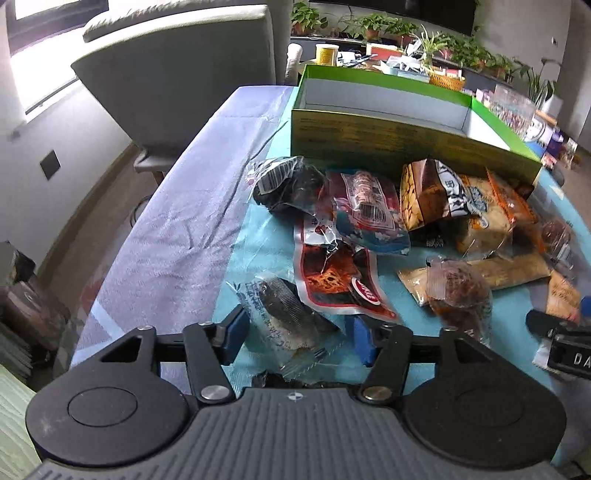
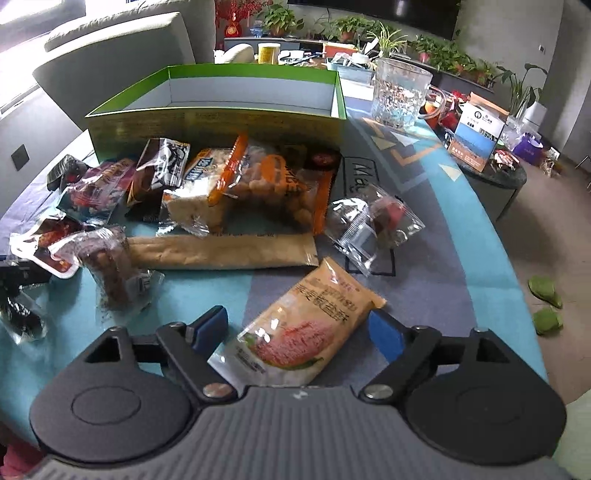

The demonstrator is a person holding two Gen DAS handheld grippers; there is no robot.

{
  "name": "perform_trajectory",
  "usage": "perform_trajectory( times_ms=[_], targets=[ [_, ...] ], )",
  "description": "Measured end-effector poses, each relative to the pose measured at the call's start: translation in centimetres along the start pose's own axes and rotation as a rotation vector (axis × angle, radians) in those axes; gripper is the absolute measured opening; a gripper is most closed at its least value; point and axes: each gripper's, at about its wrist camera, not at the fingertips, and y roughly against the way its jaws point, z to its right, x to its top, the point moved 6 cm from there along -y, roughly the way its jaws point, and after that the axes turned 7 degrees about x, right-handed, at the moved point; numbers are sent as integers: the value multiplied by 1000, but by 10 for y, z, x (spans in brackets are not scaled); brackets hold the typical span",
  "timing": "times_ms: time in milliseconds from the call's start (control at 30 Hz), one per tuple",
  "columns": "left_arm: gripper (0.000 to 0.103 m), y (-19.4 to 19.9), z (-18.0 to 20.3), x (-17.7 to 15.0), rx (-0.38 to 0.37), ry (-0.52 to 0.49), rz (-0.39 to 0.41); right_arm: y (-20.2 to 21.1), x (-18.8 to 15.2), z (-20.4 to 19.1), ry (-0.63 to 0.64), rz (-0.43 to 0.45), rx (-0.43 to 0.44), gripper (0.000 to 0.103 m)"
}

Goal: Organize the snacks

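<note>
The snacks lie in a loose heap on the surface (image 2: 461,206), on a teal and grey patterned cloth, just in front of an open green box (image 2: 221,122) whose white inside shows nothing in it from these views.

Nearest the right gripper (image 2: 299,332) is a beige pouch with a pink picture (image 2: 306,332). It lies flat between the two blue-padded fingers (image 2: 210,328), and both pads stand clear of its edges, so the gripper is open around the pouch without pressing on it.

In the left wrist view, the left gripper (image 1: 297,338) straddles a clear packet with a dark snack inside (image 1: 284,321). Its blue fingers (image 1: 234,332) sit on either side of the wrapper, close to it; the gripper is open, with a gap at the left pad, while at the right pad I cannot tell whether it touches the film.

Beyond these, a red flat pouch (image 1: 332,273) lies just past the clear packet, and a brown peanut bag (image 1: 424,195) leans by the box wall. An orange-trimmed bag of round biscuits (image 2: 273,184) rests against the box front, with a long tan wrapper (image 2: 221,251) lying across in front of it. A small clear packet with a red piece (image 2: 373,225) lies apart to the right.

Behind the box stand a cut-glass mug (image 2: 399,92) and a row of potted plants (image 2: 369,29).
</note>
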Motion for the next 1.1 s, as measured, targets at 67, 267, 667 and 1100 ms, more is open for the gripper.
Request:
perform_trajectory(
  times_ms=[67, 267, 667, 1100],
  targets=[
    [58, -1, 0, 0, 12, -14, 16, -1, 1, -2, 16, 16, -13, 46],
    [22, 5, -5, 1, -81, -16, 33, 7, 2, -3, 119, 46, -16, 38],
    [17, 44, -28, 22, -79, 18, 161, 40, 21, -3, 126, 163, 65, 0],
    [17, 48, -26, 24, -78, 22, 180, 11, -6, -18, 40, -2, -14, 76]
  ],
)
